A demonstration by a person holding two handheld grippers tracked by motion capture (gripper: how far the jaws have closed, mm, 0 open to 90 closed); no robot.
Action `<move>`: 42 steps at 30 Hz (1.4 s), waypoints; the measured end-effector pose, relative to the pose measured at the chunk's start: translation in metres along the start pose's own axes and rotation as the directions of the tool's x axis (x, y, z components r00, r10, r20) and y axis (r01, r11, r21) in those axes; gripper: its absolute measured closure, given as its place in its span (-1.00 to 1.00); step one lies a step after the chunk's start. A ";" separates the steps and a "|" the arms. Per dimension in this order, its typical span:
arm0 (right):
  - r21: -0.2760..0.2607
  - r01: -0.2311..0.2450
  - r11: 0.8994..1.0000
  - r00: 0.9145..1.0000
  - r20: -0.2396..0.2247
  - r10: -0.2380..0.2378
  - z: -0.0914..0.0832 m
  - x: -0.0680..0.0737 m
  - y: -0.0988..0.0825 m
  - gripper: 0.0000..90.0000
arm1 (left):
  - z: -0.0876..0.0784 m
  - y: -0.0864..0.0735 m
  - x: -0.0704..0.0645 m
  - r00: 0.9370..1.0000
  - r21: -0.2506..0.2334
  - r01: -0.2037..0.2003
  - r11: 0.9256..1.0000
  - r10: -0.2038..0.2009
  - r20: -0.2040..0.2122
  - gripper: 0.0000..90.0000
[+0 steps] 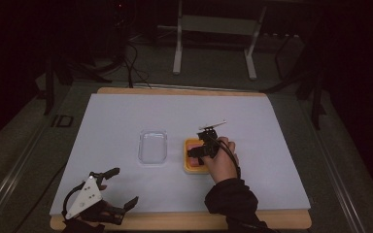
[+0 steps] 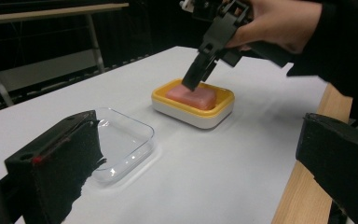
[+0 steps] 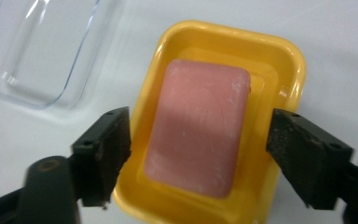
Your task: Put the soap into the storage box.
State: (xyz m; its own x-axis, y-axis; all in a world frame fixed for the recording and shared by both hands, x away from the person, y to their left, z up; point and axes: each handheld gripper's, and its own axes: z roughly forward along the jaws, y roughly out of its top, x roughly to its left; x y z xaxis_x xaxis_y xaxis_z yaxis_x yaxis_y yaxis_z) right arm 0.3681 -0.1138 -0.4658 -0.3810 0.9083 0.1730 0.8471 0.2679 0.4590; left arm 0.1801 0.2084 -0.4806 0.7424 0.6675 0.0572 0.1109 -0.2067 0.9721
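Note:
A pink soap bar (image 3: pixel 200 116) lies in a yellow soap dish (image 3: pixel 279 51) on the white sheet. My right gripper (image 3: pixel 200 156) is open just above it, one jaw on each long side of the dish, not touching the bar. In the high view the same gripper (image 1: pixel 200 149) hangs over the dish (image 1: pixel 192 168), held by a hand. A clear plastic tray (image 1: pixel 153 146) sits empty just left of the dish. My left gripper (image 1: pixel 121 187) is open and holds nothing near the table's front left edge; its own view shows the dish (image 2: pixel 214 112), the soap (image 2: pixel 191 97) and the right gripper (image 2: pixel 192 83).
The white sheet (image 1: pixel 126 116) covers a wooden table (image 1: pixel 184 221) whose edge shows at the front. Beyond the table's far side stand a white frame (image 1: pixel 177 53) and cables on a dark floor.

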 end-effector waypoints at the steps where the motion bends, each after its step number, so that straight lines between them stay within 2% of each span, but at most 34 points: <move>1: -0.001 0.022 1.000 1.000 -0.008 -0.022 -0.003 -0.002 0.000 -0.53 | 0.000 0.000 0.000 1.000 0.000 0.000 1.000 0.000 0.000 -0.99; 4: -0.004 0.064 0.998 0.997 -0.051 -0.064 -0.011 -0.009 0.000 -0.54 | 0.000 0.000 0.000 1.000 0.000 -0.001 1.000 0.001 0.001 -0.99; 8: -0.017 0.090 0.996 0.990 -0.111 -0.091 -0.019 -0.021 0.001 -0.53 | 0.000 0.000 0.000 1.000 0.002 -0.001 1.000 0.001 0.002 -0.99; 11: -0.022 0.142 0.990 0.981 -0.127 -0.144 -0.024 -0.028 -0.001 -0.53 | 0.000 0.000 0.000 1.000 0.001 -0.001 1.000 0.001 0.003 -0.99; 14: -0.030 0.163 0.986 0.976 -0.139 -0.165 -0.030 -0.037 -0.004 -0.53 | 0.000 0.000 0.000 1.000 0.003 -0.001 1.000 0.001 0.002 -0.99; 19: -0.034 0.186 0.982 0.972 -0.137 -0.189 -0.037 -0.050 -0.009 -0.52 | 0.000 0.000 0.000 1.000 0.002 -0.002 1.000 0.001 0.002 -0.99; 20: -0.038 0.198 0.980 0.969 -0.145 -0.201 -0.040 -0.055 -0.012 -0.52 | 0.000 0.000 0.000 1.000 0.002 -0.002 1.000 0.002 0.003 -0.99; 23: -0.042 0.202 0.979 0.967 -0.149 -0.206 -0.041 -0.057 -0.013 -0.52 | 0.000 0.000 0.000 1.000 0.002 -0.001 1.000 0.001 0.002 -0.99; 24: -0.068 0.243 0.967 0.956 -0.149 -0.251 -0.046 -0.063 -0.019 -0.52 | 0.000 0.000 0.000 1.000 0.002 -0.001 1.000 0.001 0.001 -0.99; 27: -0.096 0.272 0.958 0.948 -0.147 -0.284 -0.051 -0.068 -0.025 -0.54 | 0.000 0.000 -0.001 1.000 0.002 -0.001 1.000 0.001 0.002 -0.99; 28: -0.096 0.272 0.958 0.948 -0.147 -0.284 -0.051 -0.068 -0.025 -0.54 | 0.000 0.000 -0.001 1.000 0.002 -0.001 1.000 0.001 0.002 -0.99; 31: -0.127 0.296 0.947 0.940 -0.138 -0.312 -0.056 -0.073 -0.034 -0.54 | 0.000 0.000 -0.001 1.000 0.004 -0.003 1.000 0.003 0.004 -0.99; 33: -0.127 0.296 0.947 0.940 -0.138 -0.312 -0.058 -0.075 -0.036 -0.54 | 0.001 0.000 -0.001 1.000 0.004 -0.004 1.000 0.004 0.005 -0.99; 35: -0.127 0.315 0.941 0.935 -0.128 -0.330 -0.059 -0.079 -0.042 -0.54 | 0.001 0.000 -0.001 1.000 0.004 -0.004 1.000 0.004 0.005 -0.99; 40: -0.130 0.322 0.938 0.935 -0.111 -0.336 -0.062 -0.086 -0.052 -0.54 | 0.001 0.000 -0.001 1.000 0.003 -0.002 1.000 0.002 0.006 -0.99; 42: -0.118 0.330 0.936 0.936 -0.090 -0.341 -0.063 -0.091 -0.058 -0.54 | 0.001 0.000 -0.001 1.000 0.005 -0.002 1.000 0.002 0.007 -0.99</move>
State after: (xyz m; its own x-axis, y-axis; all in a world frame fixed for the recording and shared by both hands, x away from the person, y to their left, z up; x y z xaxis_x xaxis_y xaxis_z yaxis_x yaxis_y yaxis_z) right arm 0.3299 -0.2319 -0.4536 -0.6788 0.7296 0.0835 0.6237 0.5128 0.5900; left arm 0.1798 0.2069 -0.4809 0.7472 0.6622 0.0571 0.1131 -0.2113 0.9709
